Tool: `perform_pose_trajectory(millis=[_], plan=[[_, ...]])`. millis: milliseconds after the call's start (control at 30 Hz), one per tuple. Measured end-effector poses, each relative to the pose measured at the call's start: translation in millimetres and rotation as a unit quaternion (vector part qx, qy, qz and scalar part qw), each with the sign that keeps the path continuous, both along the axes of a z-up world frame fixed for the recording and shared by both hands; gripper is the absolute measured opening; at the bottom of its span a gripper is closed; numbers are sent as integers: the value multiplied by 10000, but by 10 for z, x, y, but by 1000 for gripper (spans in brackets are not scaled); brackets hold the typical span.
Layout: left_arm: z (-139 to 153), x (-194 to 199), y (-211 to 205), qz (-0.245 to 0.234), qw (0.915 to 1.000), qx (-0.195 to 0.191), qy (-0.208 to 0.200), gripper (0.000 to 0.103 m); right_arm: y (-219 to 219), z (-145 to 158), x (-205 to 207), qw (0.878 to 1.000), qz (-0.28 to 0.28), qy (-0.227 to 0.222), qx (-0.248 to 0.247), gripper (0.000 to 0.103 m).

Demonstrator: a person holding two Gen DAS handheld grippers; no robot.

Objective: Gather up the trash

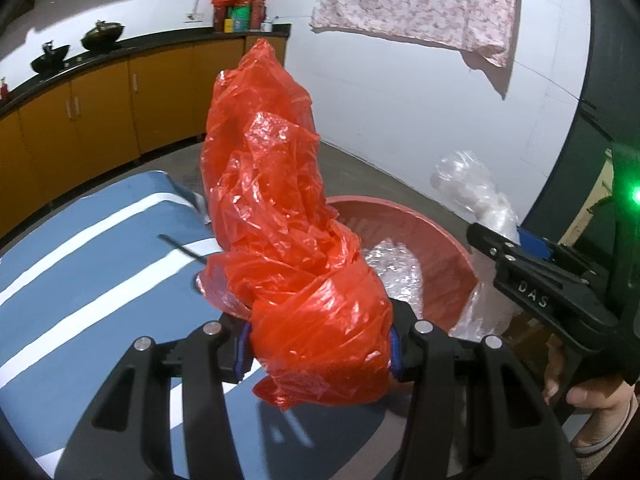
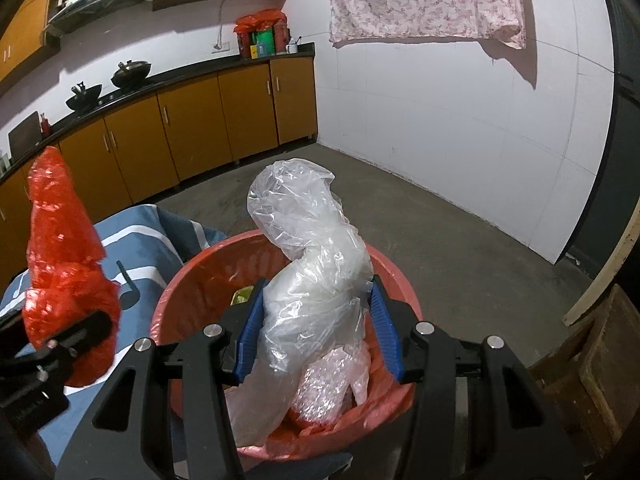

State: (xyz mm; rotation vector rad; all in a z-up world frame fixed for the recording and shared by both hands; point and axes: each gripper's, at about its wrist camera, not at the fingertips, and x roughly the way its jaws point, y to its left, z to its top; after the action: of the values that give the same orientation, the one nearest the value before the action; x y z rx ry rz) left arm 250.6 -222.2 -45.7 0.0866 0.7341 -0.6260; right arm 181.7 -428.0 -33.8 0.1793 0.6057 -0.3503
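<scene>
My left gripper [image 1: 320,346] is shut on a crumpled red plastic bag [image 1: 280,216] and holds it upright above the table's edge, just left of the red bin [image 1: 448,256]. It also shows in the right wrist view [image 2: 64,264]. My right gripper [image 2: 318,320] is shut on a clear plastic bag [image 2: 316,268] and holds it over the red bin [image 2: 200,276], which has a red liner. Bubble wrap [image 2: 324,388] and a small yellow-green scrap [image 2: 241,295] lie inside the bin. The right gripper also shows in the left wrist view [image 1: 496,244].
A blue cloth with white stripes [image 1: 92,256] covers the table on the left. Orange kitchen cabinets [image 2: 188,132] with woks [image 2: 130,72] run along the back. A floral cloth [image 2: 424,0] hangs on the white wall. A wooden crate [image 2: 592,364] stands at the right.
</scene>
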Motion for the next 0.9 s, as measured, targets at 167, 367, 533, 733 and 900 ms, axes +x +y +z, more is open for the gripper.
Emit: perform_pose_trajectory(millis=[167, 367, 533, 733, 900], plan=[[-97, 83, -192, -211, 9997, 22, 71, 49, -134, 1, 74, 10000, -51, -50, 38, 50], [-182, 226, -356, -304, 9993, -22, 215, 56, -297, 29, 159, 9991, 33, -208, 378, 54], [-271, 307, -307, -224, 9988, -79, 426, 66, -360, 36, 189, 9976, 94, -313, 617, 65], [-261, 293, -210, -106, 9991, -71, 409, 74, -343, 79, 10, 9977, -160, -460, 482, 81], [-132, 133, 66, 223, 9997, -66, 79, 84, -189, 220, -310, 9960, -336, -821, -130, 98]])
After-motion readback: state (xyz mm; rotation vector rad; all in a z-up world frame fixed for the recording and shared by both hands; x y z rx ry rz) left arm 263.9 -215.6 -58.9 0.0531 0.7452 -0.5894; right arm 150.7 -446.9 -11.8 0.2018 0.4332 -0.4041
